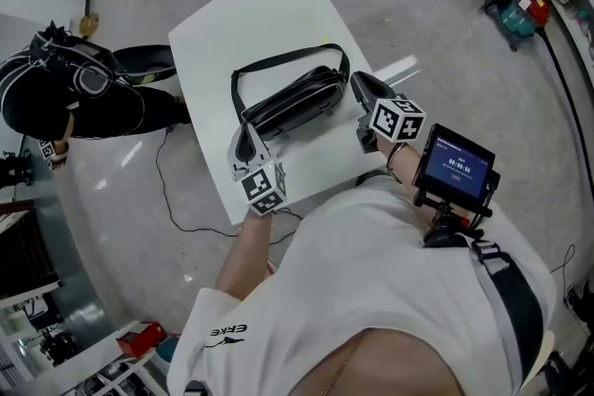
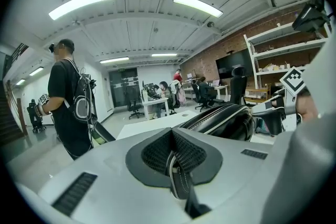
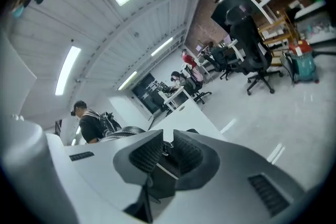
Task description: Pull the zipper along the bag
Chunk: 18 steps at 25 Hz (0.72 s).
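On the table (image 1: 278,5) lies the black bag (image 1: 297,102), its strap (image 1: 278,62) looped behind it. At the bag's left end, the left gripper (image 1: 244,142) is clamped tight on the stitched strap. At the bag's right end, the right gripper (image 1: 360,88) pinches a small metal zipper pull (image 3: 167,145), jaws nearly together.

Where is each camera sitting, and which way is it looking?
Head view: on the person's head, looking steeply down at the bag on the table; shows their shirt, arms, left gripper and right gripper.
Left gripper view: on the left gripper, looking along its jaws, shut on the bag's end, across the room.
Right gripper view: on the right gripper; its jaws pinch the bag's other end.
Shared: both gripper views show the person in black.
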Available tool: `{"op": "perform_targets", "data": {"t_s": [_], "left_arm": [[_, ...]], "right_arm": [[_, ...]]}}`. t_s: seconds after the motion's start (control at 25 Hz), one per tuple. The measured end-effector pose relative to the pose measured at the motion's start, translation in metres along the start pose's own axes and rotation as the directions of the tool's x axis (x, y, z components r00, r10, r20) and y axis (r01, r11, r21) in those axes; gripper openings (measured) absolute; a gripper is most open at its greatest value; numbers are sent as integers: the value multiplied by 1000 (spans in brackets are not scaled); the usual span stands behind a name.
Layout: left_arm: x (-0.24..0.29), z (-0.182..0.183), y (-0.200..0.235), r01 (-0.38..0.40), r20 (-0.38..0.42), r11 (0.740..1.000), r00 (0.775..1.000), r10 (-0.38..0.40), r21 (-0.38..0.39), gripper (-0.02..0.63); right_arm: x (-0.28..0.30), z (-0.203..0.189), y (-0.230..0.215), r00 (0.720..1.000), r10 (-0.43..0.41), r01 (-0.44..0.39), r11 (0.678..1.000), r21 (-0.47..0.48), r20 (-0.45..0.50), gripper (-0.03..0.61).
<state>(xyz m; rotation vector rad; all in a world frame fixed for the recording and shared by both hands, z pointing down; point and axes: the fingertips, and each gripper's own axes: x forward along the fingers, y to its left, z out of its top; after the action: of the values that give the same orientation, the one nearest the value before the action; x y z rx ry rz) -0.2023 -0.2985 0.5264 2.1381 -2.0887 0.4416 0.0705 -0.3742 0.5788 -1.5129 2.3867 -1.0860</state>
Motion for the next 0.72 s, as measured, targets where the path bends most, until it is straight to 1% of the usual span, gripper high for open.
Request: {"op": "perform_targets", "data": {"t_s": [0.08, 0.16, 0.24, 0.32, 0.4, 0.48, 0.6, 0.72], "left_arm": [[-5, 0, 1, -7, 1, 1000, 1000, 7, 14, 5], [-10, 0, 2, -13, -1, 1000, 1000, 13, 22, 5], [-15, 2, 4, -21, -2, 999, 1000, 21, 27, 5], [-20, 3, 6, -31, -5, 999, 1000, 31, 32, 5], [-24, 5, 9, -41, -5, 999, 999, 42, 36, 5], [-28, 7, 11, -50, -2, 998, 999, 50, 39, 5], [-32, 9, 14, -59, -1, 997, 998, 60, 40, 5], [-37, 9, 16, -68, -2, 997, 998, 68, 45, 5]], "right_arm": [[1, -1, -1, 999, 30, -32, 994, 107, 22, 83], [2, -2, 0, 998, 57, -63, 975, 211, 38, 97], [3, -4, 3, 996, 75, -85, 947, 309, 45, 100], [5, -8, 4, 994, 94, -109, 903, 416, 56, 101], [7, -12, 4, 991, 109, -131, 845, 518, 74, 101], [9, -16, 4, 989, 121, -149, 786, 600, 87, 103], [10, -22, 10, 986, 138, -161, 713, 683, 88, 101], [12, -29, 12, 986, 146, -159, 663, 731, 82, 101]]}}
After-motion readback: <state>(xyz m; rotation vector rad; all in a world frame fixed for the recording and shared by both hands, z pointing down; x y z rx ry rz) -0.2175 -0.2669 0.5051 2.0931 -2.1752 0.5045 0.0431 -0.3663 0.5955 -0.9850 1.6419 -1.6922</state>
